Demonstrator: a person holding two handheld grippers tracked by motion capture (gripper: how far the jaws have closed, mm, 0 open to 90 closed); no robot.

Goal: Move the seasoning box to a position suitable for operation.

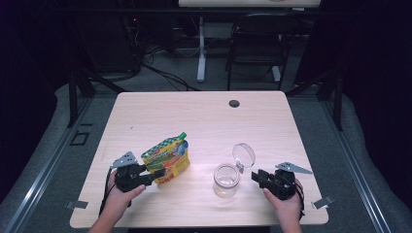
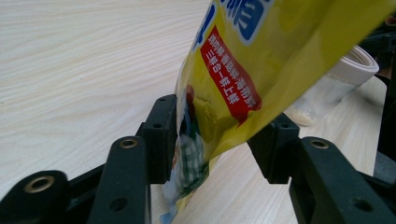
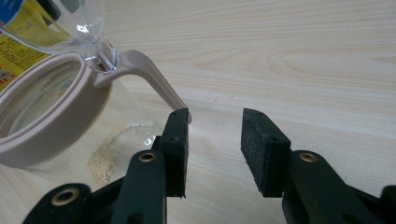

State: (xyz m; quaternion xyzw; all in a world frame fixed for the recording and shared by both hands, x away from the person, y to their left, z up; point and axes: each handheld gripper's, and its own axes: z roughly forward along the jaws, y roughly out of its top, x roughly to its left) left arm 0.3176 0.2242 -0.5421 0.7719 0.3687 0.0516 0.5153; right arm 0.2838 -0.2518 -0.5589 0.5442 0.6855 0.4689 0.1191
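The left gripper (image 1: 156,174) has its jaws around the bottom corner of the pouch (image 1: 167,158), and they stand apart: in the left gripper view the left pad (image 2: 161,135) lies against the foil while the right pad (image 2: 275,144) is clear of it, so nothing is pinched. My worry is that the pouch, which leans on the table (image 1: 204,116) with its green cap (image 1: 182,135) pointing up and away, could slump or tip over once the jaws draw off, since it appears propped more than standing; a sideways flop might also nudge the jar (image 1: 226,179) just to its right. The pouch itself is a soft, bright yellow stand-up bag with blue lettering, a red label and a green checked patch near the bottom, creased and slightly bulging, sitting at the front left of the table. The jar is clear with a beige rim, a little pale powder on its floor, and its clear hinged lid (image 1: 243,155) is flipped open behind it. The right gripper (image 1: 256,177) rests just beside the jar with its jaws wide apart and nothing between them, one pad close to the beige lid tab (image 3: 154,79); a careless move there could knock the light jar over and spill the powder.
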